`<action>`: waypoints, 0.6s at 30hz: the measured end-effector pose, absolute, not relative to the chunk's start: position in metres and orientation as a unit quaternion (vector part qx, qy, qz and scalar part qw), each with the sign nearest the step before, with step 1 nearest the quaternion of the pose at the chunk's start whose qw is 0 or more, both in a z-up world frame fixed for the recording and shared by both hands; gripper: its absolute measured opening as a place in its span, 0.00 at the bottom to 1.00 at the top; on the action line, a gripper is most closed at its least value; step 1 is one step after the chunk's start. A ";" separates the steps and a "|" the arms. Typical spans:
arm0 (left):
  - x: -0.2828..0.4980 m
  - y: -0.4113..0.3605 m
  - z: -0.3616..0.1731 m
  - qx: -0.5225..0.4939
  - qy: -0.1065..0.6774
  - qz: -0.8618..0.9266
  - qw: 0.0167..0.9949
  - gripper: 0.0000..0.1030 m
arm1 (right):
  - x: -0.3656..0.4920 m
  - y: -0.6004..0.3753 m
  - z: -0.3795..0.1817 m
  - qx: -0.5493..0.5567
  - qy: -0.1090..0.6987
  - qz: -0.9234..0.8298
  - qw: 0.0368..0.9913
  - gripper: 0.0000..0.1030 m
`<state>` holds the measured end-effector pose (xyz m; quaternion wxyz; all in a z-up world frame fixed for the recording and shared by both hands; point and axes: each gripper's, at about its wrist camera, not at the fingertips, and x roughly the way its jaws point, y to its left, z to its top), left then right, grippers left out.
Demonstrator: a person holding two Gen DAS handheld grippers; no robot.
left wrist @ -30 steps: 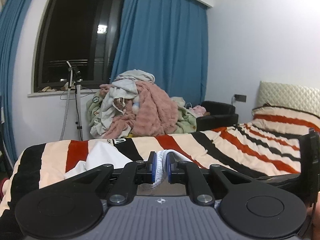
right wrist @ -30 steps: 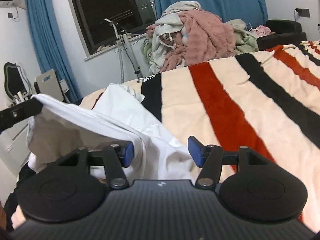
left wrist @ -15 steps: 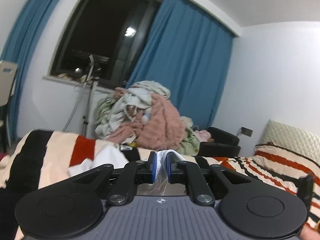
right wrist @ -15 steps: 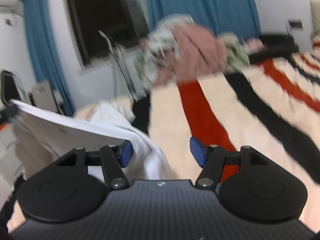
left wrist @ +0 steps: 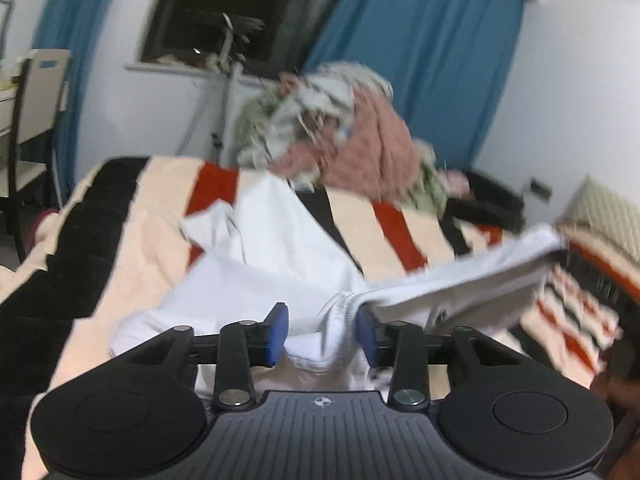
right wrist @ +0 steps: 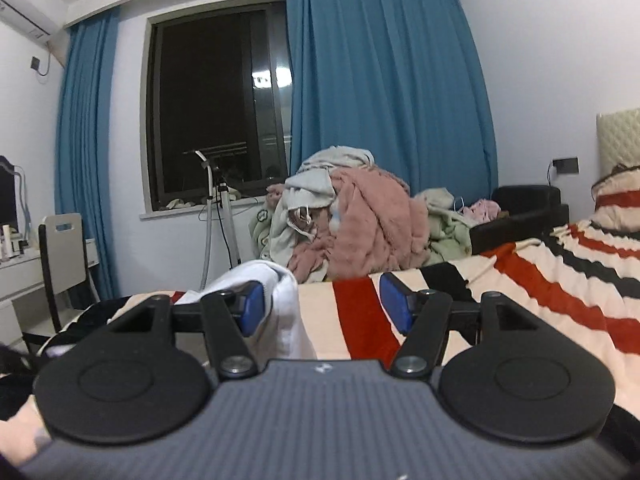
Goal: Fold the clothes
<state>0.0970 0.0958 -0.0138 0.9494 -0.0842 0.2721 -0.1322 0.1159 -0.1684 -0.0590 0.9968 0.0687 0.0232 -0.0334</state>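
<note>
Nearest: left gripper (left wrist: 320,330) spread wide, ribbed hem of the white shirt (left wrist: 280,264) just slumped between the pads, nothing pinched. Right gripper (right wrist: 322,304) gaping too, with a lump of the same cloth draped over its left pad (right wrist: 252,306), not clamped. Barely started, by the look of it: shirt lying crumpled near the foot edge of the striped bed (right wrist: 540,280), one end lifted off to the right, no neat fold anywhere. Still needs flattening, then folding. Loads of bare blanket toward the headboard for spreading out. Way back, laundry pile (right wrist: 352,216) waiting.
</note>
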 end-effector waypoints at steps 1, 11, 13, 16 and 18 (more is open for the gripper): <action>0.099 0.090 -0.018 -0.071 0.281 -0.134 0.947 0.49 | 0.117 -0.168 -0.059 0.069 0.023 -0.033 0.997 0.61; 0.096 0.010 -0.065 0.139 0.282 -0.073 0.946 0.61 | 0.105 -0.170 -0.060 0.078 0.019 -0.037 0.996 0.61; 0.095 0.013 -0.068 0.144 0.279 -0.035 0.949 0.68 | 0.105 -0.172 -0.061 0.082 0.021 -0.048 0.995 0.61; 0.094 0.045 -0.054 0.057 0.265 0.017 0.962 0.79 | 0.111 -0.170 -0.070 0.068 0.020 -0.090 0.993 0.61; 0.088 0.062 -0.048 0.015 0.259 0.043 0.965 0.86 | 0.122 -0.170 -0.078 0.061 0.036 -0.105 0.992 0.62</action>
